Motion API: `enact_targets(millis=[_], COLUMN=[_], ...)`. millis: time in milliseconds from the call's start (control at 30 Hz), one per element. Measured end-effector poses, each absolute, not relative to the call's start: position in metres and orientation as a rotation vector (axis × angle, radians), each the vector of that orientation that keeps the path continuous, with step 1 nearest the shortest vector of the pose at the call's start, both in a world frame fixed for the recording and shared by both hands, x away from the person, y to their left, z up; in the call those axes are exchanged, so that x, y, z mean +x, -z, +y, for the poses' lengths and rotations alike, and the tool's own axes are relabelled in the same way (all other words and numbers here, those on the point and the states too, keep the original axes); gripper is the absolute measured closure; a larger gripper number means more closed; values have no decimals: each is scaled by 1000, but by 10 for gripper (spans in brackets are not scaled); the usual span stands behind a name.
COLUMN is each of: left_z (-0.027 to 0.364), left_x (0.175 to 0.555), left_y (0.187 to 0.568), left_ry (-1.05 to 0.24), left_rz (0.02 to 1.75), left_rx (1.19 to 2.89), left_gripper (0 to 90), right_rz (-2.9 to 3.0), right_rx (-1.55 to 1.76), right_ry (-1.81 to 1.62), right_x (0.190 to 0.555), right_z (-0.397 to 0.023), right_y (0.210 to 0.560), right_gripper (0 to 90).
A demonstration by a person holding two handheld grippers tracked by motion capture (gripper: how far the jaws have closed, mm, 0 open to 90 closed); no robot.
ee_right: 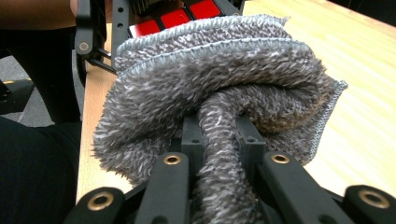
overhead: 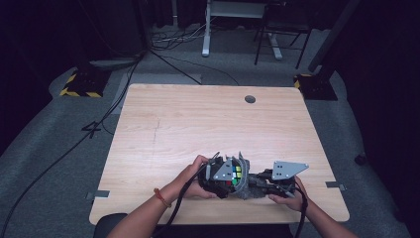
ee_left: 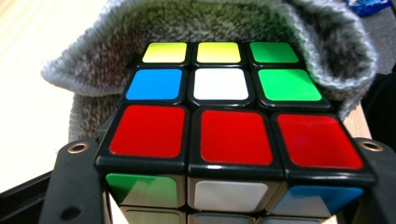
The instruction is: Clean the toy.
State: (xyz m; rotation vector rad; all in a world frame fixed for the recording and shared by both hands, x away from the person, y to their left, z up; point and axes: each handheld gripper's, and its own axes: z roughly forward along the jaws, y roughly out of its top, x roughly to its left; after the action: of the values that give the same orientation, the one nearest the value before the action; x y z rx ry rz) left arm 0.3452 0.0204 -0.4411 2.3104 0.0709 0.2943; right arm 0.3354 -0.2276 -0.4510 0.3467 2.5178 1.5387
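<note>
While the left gripper [overhead: 224, 179] clamps the puzzle cube [ee_left: 229, 121] and the right gripper [ee_right: 219, 140] pinches a fold of grey cloth [ee_right: 210, 84] just beyond the cube, wiping likely goes best with the cube steady and the cloth pressed flat.

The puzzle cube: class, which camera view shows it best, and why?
The left gripper view: the puzzle cube sits close up, its coloured squares plain. The high view shows it small between the hands; the right gripper view shows red squares above the grey cloth.
</note>
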Motion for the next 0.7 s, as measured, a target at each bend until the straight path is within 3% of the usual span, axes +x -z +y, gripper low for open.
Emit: enact_targets(millis=[233,367,700], left_z=[19,14,20], left_x=[348,344,344], left_y=[446,450,440], left_ry=[-282,-293,-271], left_rz=[97,67,63], left_rx=[2353,2381,2317], left_gripper=[289,332,333], right_rz=[2486,2495,2571], right_rx=[316,274,388], right_ry=[-1601,-1562,-1384], right_x=[331,327,340], right_z=[-229,-223,-223], right_y=[448,446,461], right_gripper=[788,789,787])
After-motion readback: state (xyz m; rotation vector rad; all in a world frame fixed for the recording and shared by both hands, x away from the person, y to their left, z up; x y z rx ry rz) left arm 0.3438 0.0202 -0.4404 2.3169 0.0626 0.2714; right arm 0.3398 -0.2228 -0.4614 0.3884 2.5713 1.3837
